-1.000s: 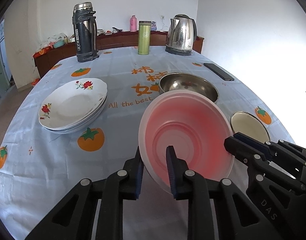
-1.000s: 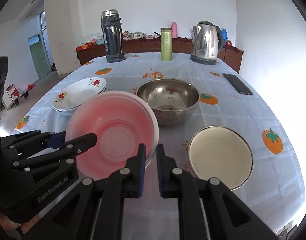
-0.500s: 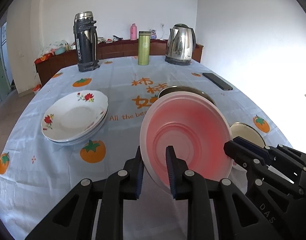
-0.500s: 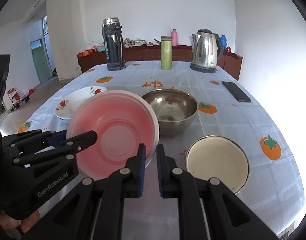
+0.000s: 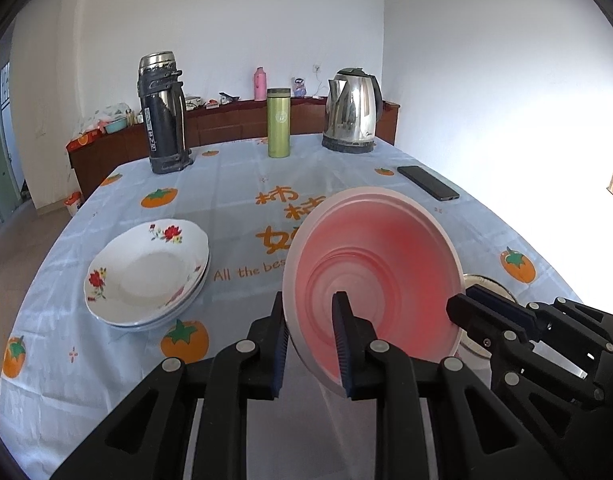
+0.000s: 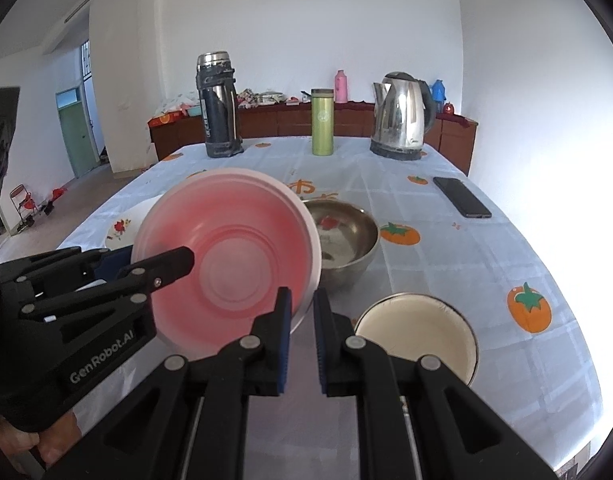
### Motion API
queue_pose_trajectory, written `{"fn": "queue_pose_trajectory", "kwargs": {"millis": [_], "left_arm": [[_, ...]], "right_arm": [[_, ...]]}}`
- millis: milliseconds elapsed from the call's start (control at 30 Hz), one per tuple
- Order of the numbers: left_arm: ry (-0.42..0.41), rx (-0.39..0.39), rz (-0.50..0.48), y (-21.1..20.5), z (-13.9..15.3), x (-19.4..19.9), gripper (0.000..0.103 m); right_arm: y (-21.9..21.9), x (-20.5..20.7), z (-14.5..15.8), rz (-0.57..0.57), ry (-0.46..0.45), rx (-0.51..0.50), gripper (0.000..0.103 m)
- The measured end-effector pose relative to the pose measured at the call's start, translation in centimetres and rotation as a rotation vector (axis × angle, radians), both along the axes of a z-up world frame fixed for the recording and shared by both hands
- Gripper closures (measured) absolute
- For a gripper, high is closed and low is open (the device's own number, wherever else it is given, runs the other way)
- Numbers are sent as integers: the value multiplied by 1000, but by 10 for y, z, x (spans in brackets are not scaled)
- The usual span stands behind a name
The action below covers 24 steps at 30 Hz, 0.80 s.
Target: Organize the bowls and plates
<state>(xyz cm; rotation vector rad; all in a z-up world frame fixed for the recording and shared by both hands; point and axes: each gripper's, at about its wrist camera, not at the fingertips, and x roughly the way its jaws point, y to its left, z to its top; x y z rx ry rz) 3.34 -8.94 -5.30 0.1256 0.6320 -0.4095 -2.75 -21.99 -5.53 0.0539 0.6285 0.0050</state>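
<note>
Daylight is flooding in from the right, blowing out the wall and counter edge there. Fisheye distortion is bending both frames, black vignetting is ringing the corners, and glare is glinting off the kettle.

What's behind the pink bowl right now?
From the right wrist view, the pink bowl covers part of the steel bowl and most of the flowered plates. From the left wrist view the steel bowl is fully hidden.
</note>
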Motion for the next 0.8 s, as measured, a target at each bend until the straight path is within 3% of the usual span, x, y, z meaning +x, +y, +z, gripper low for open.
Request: {"fn": "queue_pose_trajectory", "kwargs": {"millis": [800], "left_arm": [[-17, 13, -57, -40, 22, 42, 80]], "right_arm": [[-36, 37, 22, -87, -27, 21, 92]]}}
